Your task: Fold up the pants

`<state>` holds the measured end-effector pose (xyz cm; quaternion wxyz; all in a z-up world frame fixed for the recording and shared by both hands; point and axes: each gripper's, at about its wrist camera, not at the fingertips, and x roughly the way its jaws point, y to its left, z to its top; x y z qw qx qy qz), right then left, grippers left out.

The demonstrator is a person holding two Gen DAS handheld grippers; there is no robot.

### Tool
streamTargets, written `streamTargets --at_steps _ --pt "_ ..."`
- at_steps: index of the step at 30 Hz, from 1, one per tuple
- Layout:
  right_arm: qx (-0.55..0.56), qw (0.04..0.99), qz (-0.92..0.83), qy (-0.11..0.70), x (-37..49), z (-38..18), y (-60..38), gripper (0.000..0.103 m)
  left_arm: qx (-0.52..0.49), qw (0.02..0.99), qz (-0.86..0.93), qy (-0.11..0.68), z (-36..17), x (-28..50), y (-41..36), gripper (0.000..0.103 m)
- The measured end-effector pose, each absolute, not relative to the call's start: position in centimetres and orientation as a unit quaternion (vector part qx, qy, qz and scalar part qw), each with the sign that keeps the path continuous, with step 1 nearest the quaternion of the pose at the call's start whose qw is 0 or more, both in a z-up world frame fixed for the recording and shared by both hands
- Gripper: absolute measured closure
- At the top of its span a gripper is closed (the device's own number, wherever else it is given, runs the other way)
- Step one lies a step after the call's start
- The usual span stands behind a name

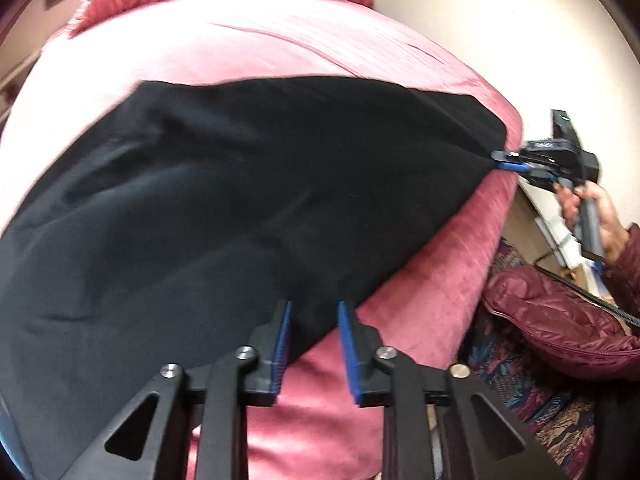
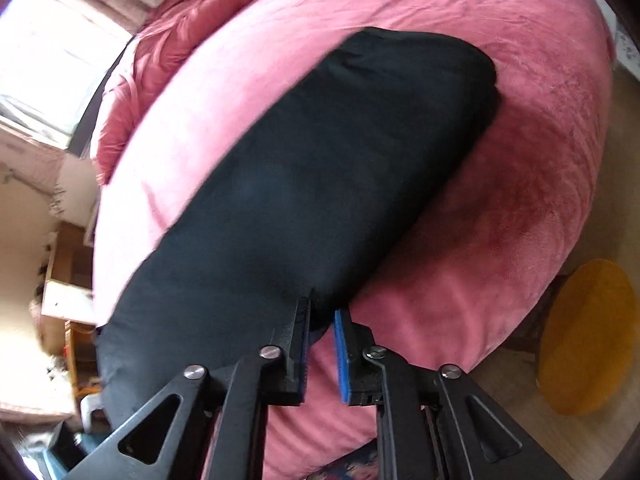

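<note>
Pants [image 1: 224,200] lie lengthwise along the bed's [image 1: 248,44] near edge.

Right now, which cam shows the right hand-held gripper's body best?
Left wrist view: the right hand-held gripper shows whole from the side, with the hand on its handle, tips at the corner of the black pants. Right wrist view shows only its own two fingers from behind.

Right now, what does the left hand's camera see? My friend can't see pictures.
Black pants lie spread across a pink bedspread, filling most of the view. At the bottom, the left gripper has its blue-padded fingers apart at the pants' near edge. At the right, a hand holds the right gripper at the pants' corner.
</note>
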<state>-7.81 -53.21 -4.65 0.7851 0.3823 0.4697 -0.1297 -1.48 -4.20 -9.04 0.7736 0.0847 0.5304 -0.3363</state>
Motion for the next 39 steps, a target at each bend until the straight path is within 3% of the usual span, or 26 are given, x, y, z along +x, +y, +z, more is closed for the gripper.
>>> streamTargets --at_steps 2,3,11,13,14,15,17,23,25,30,39 --pt "0.394 0.784 -0.096 0.470 -8.0 -4.2 -52.0 0.060 0.093 0.776 -0.330 0.529 -9.0 -1.6 -3.5 0.072" --pt "0.403 0.782 -0.072 0.470 -8.1 -4.1 -51.1 0.057 0.102 0.777 -0.326 0.529 -9.3 -2.0 -3.3 0.071" --pt "0.421 0.739 0.038 0.524 -5.2 -7.2 -41.7 0.057 0.081 0.776 -0.322 0.536 -10.5 -2.0 -2.3 0.070" --pt "0.419 0.736 0.024 0.532 -4.3 -8.0 -40.8 0.067 0.066 0.774 -0.325 0.539 -10.6 -1.6 -1.4 0.070" --pt "0.413 0.737 0.015 0.535 -4.1 -8.1 -40.7 0.081 0.052 0.773 -0.327 0.540 -10.6 -1.4 -1.0 0.071" --pt "0.400 0.741 0.000 0.539 -3.8 -8.2 -40.6 0.087 0.042 0.773 -0.327 0.541 -10.6 -1.2 -0.4 0.073" --pt "0.383 0.749 -0.001 0.541 -3.9 -8.1 -40.5 0.091 0.030 0.775 -0.323 0.542 -10.6 -1.2 0.2 0.081" --pt "0.314 0.765 -0.004 0.562 -3.9 -7.8 -39.3 0.093 -0.017 0.782 -0.306 0.543 -10.2 -1.0 3.0 0.082" --pt "0.301 0.760 -0.005 0.577 -3.3 -8.6 -39.1 0.092 -0.035 0.791 -0.285 0.539 -9.8 -0.4 4.0 0.082" --pt "0.247 0.753 0.041 0.609 -1.6 -6.9 -37.5 0.075 -0.104 0.817 -0.235 0.517 -7.8 0.7 8.2 0.081" --pt "0.139 0.784 0.153 0.586 5.0 -1.8 -29.5 0.070 -0.097 0.840 -0.188 0.500 -7.1 2.1 9.2 0.078"
